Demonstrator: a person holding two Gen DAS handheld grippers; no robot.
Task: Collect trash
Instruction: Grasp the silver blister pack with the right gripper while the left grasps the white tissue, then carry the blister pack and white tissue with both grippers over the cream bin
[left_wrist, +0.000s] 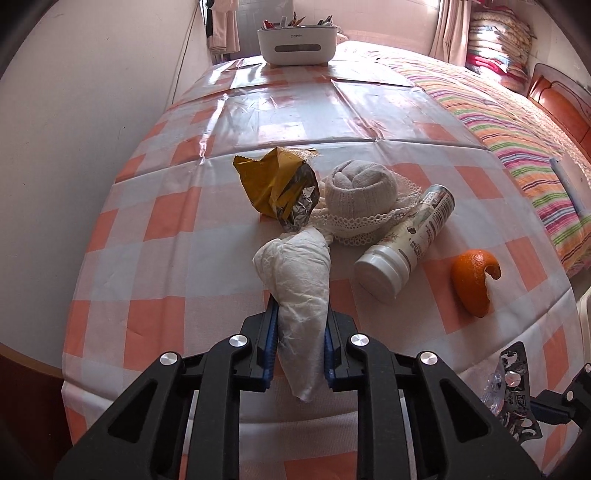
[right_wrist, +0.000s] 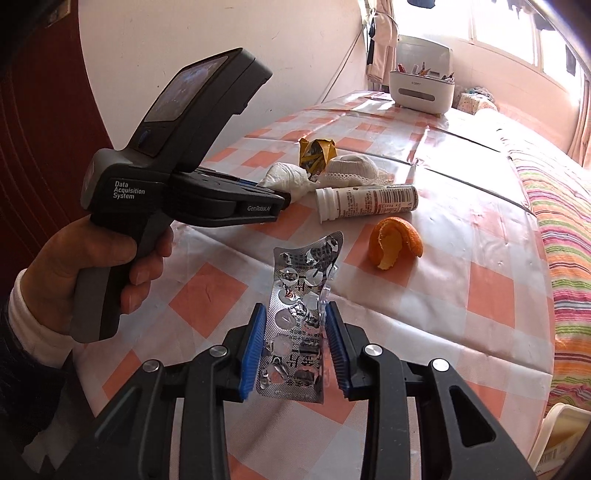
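Note:
My left gripper (left_wrist: 300, 306) is shut on a crumpled white tissue (left_wrist: 299, 280) and holds it above the checked table (left_wrist: 155, 221); it also shows in the right wrist view (right_wrist: 286, 197) with the tissue (right_wrist: 286, 177). My right gripper (right_wrist: 295, 314) is shut on an empty silver pill blister pack (right_wrist: 299, 314), seen too at the lower right of the left wrist view (left_wrist: 513, 391). On the table lie a yellow foil wrapper (left_wrist: 280, 188), a white pill bottle (left_wrist: 406, 243) on its side and an orange peel (left_wrist: 476, 280).
A rolled white sock on lace cloth (left_wrist: 362, 199) lies between wrapper and bottle. A white bin-like box (left_wrist: 297, 40) with pens stands at the table's far end. A striped bed (left_wrist: 517, 140) runs along the right. A wall (left_wrist: 74, 129) is on the left.

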